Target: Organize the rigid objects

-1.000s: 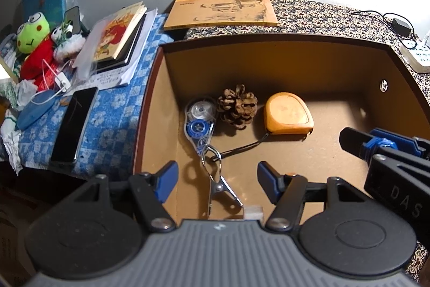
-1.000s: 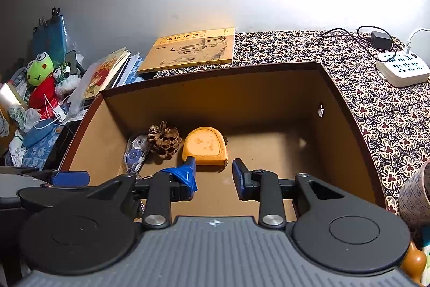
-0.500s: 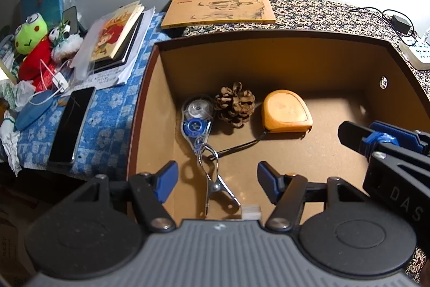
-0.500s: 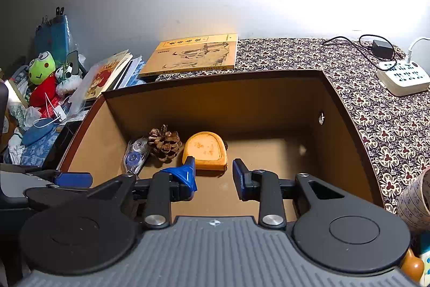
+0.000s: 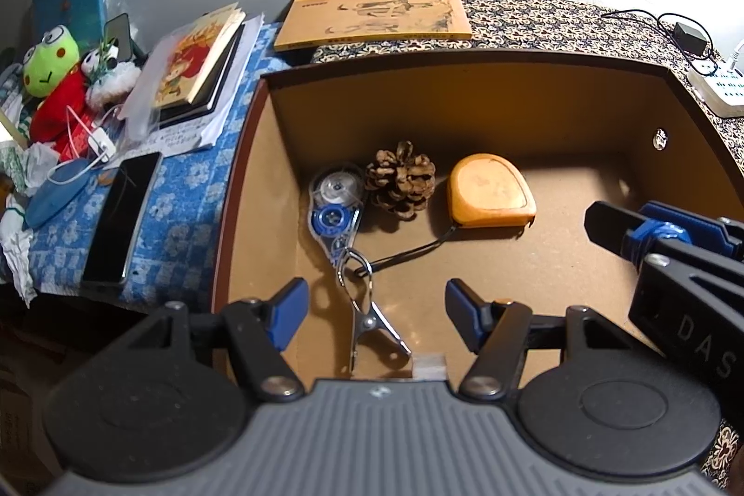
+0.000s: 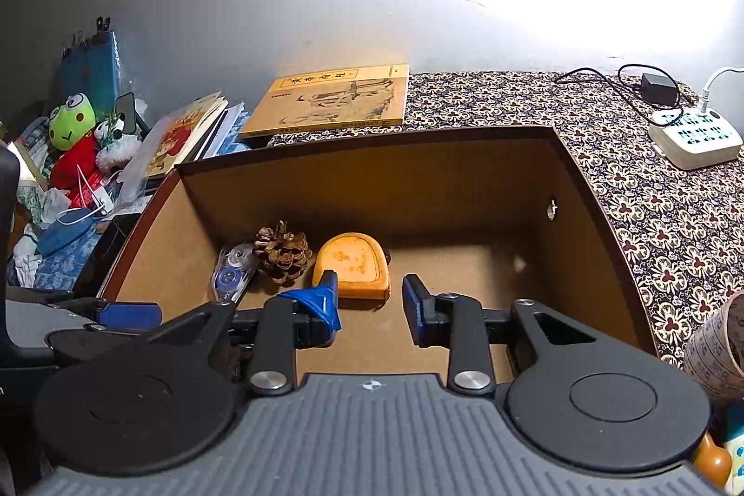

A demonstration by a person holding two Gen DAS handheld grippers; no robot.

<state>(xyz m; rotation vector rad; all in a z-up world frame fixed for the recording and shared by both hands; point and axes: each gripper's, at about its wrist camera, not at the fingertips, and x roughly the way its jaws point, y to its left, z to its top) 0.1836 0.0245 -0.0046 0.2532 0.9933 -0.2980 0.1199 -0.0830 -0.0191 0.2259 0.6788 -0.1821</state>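
A brown box [image 5: 242, 189] [image 6: 600, 212] holds a correction tape dispenser [image 5: 335, 204] [image 6: 231, 269], a pine cone [image 5: 402, 181] [image 6: 281, 252], an orange tape measure [image 5: 490, 197] [image 6: 352, 263] with a black strap, and a metal clip [image 5: 367, 310]. My left gripper [image 5: 375, 317] hangs open above the clip at the box's near side, holding nothing. My right gripper [image 6: 370, 307] is open over the box floor, just in front of the tape measure, and also shows at the right of the left wrist view [image 5: 651, 235].
Left of the box, a blue cloth carries a black phone [image 5: 122, 217], stacked books [image 5: 200, 63], plush toys [image 5: 51, 77] and cables. A yellow book [image 5: 376, 13] [image 6: 330, 101] lies behind the box. A white power strip [image 6: 695, 133] sits far right on the patterned cloth.
Both grippers have risen and drawn back slightly from the box; the objects inside have not moved. Both stay open.
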